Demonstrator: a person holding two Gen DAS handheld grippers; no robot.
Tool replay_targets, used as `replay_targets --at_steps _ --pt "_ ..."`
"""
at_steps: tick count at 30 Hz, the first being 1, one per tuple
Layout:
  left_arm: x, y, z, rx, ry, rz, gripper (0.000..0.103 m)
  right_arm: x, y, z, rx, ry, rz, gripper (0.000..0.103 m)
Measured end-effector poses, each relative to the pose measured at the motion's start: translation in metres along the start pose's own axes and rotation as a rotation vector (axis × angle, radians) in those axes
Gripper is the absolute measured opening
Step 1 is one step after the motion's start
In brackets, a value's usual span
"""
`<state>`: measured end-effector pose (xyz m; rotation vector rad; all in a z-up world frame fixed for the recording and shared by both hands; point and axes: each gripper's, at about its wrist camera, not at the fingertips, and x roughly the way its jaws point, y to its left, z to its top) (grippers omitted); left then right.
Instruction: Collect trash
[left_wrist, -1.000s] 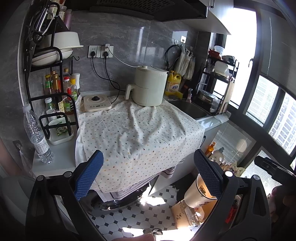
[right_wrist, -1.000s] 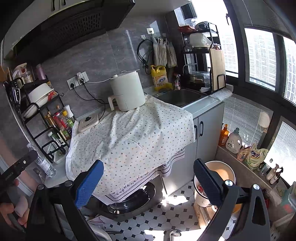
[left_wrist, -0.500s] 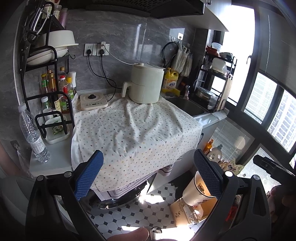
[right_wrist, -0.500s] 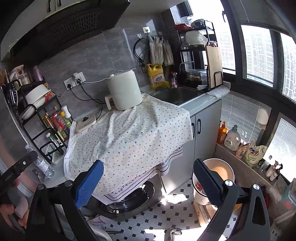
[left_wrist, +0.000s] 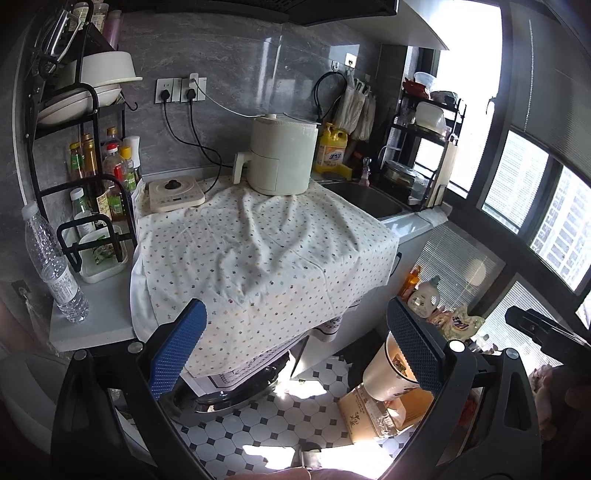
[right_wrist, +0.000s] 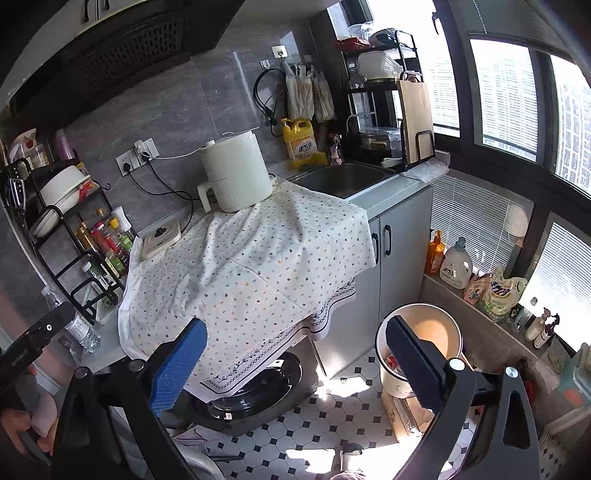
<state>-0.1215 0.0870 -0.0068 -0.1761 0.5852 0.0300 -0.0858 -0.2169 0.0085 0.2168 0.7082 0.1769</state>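
- Two candidates for the task show up on my feeds: a clear plastic water bottle standing upright at the counter's left end, at about nine o'clock in my left wrist view, and a cream round bucket on the tiled floor at about four o'clock in my right wrist view, with red scraps inside it.
- My left gripper has its blue-padded fingers spread wide with nothing between them; it hangs in the air in front of the counter edge.
- My right gripper is likewise spread wide and empty, its right pad overlapping the bucket's rim in the picture.
- The bucket sits on a brown cardboard box, near the grey cabinet doors.
- A white cloth with small coloured dots covers the counter's middle and drapes over its front, above a front-loading washing machine door.
- On the cloth at twelve o'clock stands a cream air fryer; a flat cream induction hob lies at its left.
- A black wire rack of sauce bottles stands at ten o'clock, just beside the water bottle.
- A steel sink lies at one o'clock, with a yellow detergent jug behind it.
- A hand holding the other gripper's handle shows at eight o'clock in my right wrist view.
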Motion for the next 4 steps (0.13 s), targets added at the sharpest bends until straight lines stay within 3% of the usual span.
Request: replay_targets --at_steps 4 --pt "0.0033 0.0043 0.0029 -0.014 -0.002 -0.010 0.097 0.0038 0.0035 0.0018 0.002 0.010 -0.004 0.095"
